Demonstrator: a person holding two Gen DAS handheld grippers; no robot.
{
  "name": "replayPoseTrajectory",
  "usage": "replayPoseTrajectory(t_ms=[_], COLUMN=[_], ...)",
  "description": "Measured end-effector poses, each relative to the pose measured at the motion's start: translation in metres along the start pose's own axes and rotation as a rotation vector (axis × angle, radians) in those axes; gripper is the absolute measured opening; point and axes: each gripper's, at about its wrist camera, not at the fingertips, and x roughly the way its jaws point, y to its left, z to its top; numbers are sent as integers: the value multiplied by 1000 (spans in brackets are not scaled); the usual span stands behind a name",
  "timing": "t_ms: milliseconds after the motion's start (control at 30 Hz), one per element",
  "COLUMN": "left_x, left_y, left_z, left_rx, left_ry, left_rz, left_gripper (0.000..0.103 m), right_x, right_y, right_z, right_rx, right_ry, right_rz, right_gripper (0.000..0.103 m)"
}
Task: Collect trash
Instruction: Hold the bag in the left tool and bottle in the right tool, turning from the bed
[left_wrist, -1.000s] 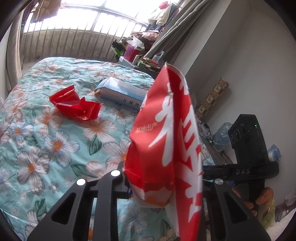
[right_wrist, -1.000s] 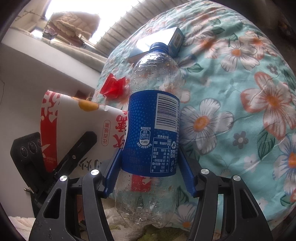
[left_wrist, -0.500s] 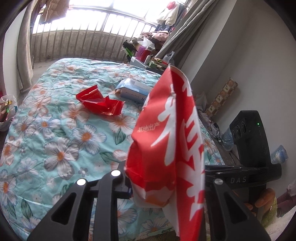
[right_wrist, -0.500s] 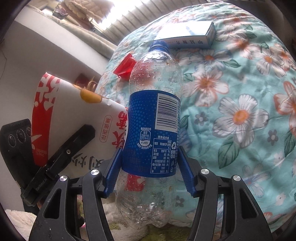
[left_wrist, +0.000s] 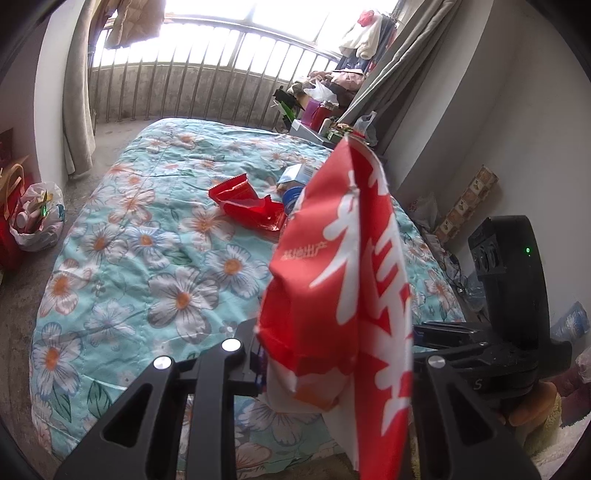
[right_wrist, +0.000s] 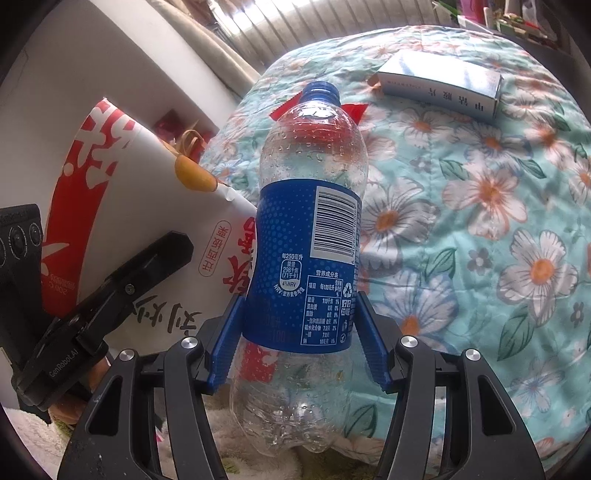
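Both grippers hold trash above the near end of the flowered bed.

The left gripper (left_wrist: 332, 354) is clamped on a red-and-white bag (left_wrist: 343, 280); the right gripper (right_wrist: 299, 325), partly closed, pinches a plastic bottle (right_wrist: 306, 236) by its blue label. A crumpled red wrapper (left_wrist: 247, 205) and a box (right_wrist: 439, 83) lie farther off on the bedspread (left_wrist: 147, 258).

On the red and white bag (left_wrist: 343, 280) we read small white characters "基地出产". On the bottle's blue label (right_wrist: 306, 273) we read "每250毫升", "298千焦", "4%NRV", "营养成分表", beside a barcode and a recycling sign. The black tool (right_wrist: 92, 314) at left bears "GenRobot.AI". The lettering on the blue box (right_wrist: 439, 83) is too small for us to read.
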Motion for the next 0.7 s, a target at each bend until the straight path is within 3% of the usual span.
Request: replayPoseTrajectory(t_ms=[700], left_x=[-4], left_y=[20], left_z=[1], left_rx=[-75], left_ry=[4], left_rz=[13], left_gripper=[25], right_x=[3], right_y=[19], right_z=[-6], right_rx=[-43], right_ry=[12], right_rz=[-4], right_gripper=[56])
